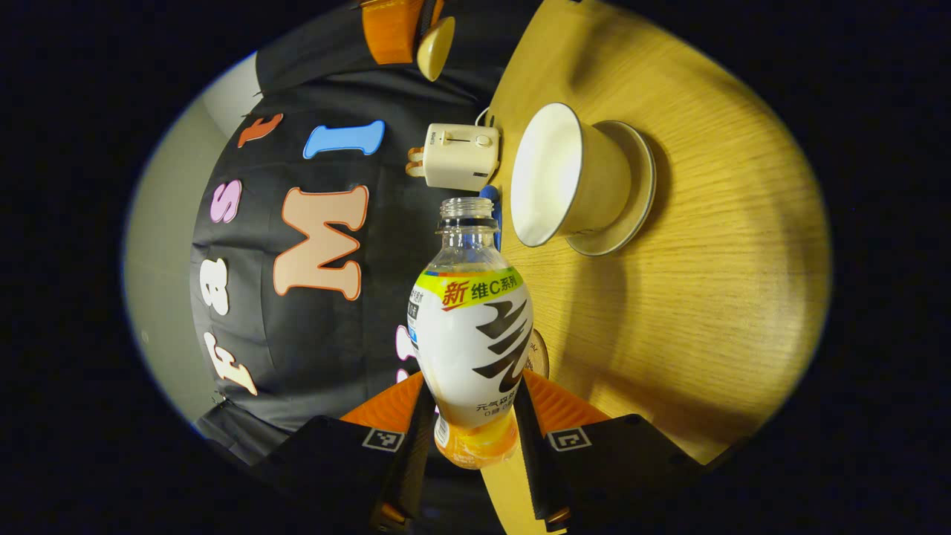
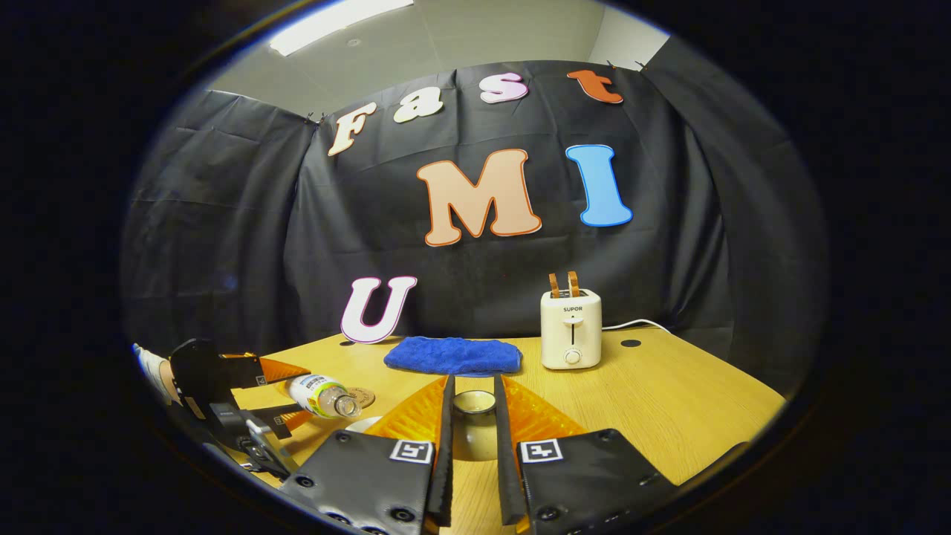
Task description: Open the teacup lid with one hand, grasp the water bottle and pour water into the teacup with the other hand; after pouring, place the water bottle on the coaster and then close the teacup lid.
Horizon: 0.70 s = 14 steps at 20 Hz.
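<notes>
Left gripper view: bottle tipped toward the open cup

Left gripper view is rolled sideways, so the pale wooden desk stands at the right. The left tool has both fingers pressed on the lower body of the clear plastic water bottle with the white and green label; the bottle's base is hidden between them. Its uncapped mouth points toward the cream ceramic teacup on its round saucer, the rim near the neck, whether touching I cannot tell. A round brown coaster peeks out behind the bottle, mostly covered.

Right gripper view shows the right tool nearly closed on a small cream lid, partly hidden by the fingers, so contact is unclear. Beyond lie a folded blue fuzzy cloth and a cream boxy toaster. At far left the bottle lies almost level in the other tool, cut off by the edge.
</notes>
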Each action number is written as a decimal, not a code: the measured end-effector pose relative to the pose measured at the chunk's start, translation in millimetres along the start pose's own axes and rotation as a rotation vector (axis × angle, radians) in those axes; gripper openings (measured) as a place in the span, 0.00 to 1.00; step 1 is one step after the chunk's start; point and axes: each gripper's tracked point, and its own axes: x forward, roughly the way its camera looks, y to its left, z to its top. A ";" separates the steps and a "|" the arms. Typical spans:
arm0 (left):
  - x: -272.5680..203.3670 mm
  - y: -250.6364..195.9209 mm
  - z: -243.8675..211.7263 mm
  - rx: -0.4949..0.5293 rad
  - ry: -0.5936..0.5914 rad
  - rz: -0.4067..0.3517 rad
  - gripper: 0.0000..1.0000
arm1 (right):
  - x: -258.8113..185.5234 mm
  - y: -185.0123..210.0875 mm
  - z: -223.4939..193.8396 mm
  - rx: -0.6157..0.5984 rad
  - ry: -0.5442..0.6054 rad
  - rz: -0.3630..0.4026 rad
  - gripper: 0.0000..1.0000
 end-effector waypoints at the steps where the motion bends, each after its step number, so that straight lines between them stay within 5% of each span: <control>1: 1.9 -0.6 0.5 0.012 0.003 -0.005 0.54 | -0.1 0.2 -0.2 -0.002 0.000 0.000 0.28; 14: -2.8 21.2 7.9 0.256 0.025 -0.023 0.55 | -1.8 -1.6 2.7 -0.002 -0.007 -0.001 0.28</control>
